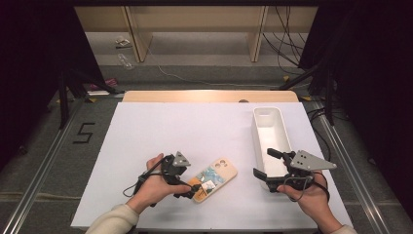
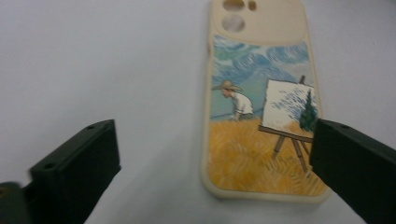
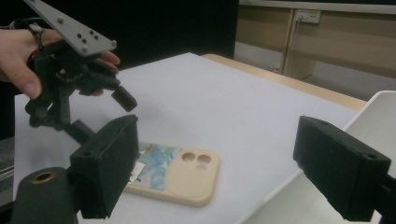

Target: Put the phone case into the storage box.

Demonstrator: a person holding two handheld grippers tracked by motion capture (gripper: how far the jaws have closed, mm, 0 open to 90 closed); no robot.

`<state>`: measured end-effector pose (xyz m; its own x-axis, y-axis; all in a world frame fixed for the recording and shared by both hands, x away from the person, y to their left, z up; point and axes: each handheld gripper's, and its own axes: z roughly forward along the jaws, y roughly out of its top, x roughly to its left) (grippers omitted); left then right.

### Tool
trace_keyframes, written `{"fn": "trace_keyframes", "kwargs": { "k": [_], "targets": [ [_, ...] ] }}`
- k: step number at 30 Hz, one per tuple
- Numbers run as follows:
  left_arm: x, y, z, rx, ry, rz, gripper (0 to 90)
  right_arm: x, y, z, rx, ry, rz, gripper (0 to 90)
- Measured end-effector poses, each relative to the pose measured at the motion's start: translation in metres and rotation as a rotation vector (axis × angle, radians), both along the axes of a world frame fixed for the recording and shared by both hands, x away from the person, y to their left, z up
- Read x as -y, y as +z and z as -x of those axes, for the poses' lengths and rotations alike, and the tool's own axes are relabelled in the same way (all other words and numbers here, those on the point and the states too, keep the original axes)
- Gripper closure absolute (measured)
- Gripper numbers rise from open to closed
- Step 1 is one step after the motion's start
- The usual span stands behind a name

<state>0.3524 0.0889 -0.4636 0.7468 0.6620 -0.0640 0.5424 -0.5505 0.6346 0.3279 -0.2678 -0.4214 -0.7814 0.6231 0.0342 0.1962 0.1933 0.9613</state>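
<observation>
A cream phone case [image 1: 216, 176] printed with a painter at an easel lies flat on the white table [image 1: 195, 131], camera holes toward the far right. My left gripper [image 1: 187, 191] is at its near left end, held low over the table. In the left gripper view the case [image 2: 261, 93] lies ahead, and my left gripper [image 2: 212, 140] stands wide open with its pads clear of it. My right gripper [image 1: 265, 162] hangs open and holds nothing, at the near end of the white bin [image 1: 267, 117]. The right gripper view shows the case [image 3: 187, 172] and the left gripper [image 3: 102, 114] beyond it.
The long white bin [image 3: 373, 107] stands at the table's right side, running front to back. A wooden strip [image 1: 209, 95] edges the table's far side. Cables and shelving lie on the floor beyond.
</observation>
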Motion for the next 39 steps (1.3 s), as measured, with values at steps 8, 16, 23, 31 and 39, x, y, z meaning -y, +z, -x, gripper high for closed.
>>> {"fn": "trace_keyframes", "kwargs": {
  "k": [8,16,23,31,39],
  "targets": [
    [0.024,-0.01,0.001,-0.038,-0.05,-0.068,0.0,0.0,0.0,0.0,0.003,0.0,0.0,15.2],
    [0.034,-0.014,0.001,-0.047,-0.067,-0.09,0.0,0.0,0.0,0.0,0.003,0.002,-0.003,15.2],
    [0.034,-0.018,0.0,-0.058,-0.078,-0.101,0.0,0.0,0.0,0.0,0.005,-0.005,-0.003,14.5],
    [0.036,-0.02,0.001,-0.059,-0.097,-0.111,0.0,0.0,0.0,0.0,0.005,-0.005,-0.004,14.4],
    [0.042,-0.021,0.0,-0.073,-0.127,-0.135,0.0,0.0,0.0,0.0,0.003,-0.006,-0.005,14.4]
  ]
}}
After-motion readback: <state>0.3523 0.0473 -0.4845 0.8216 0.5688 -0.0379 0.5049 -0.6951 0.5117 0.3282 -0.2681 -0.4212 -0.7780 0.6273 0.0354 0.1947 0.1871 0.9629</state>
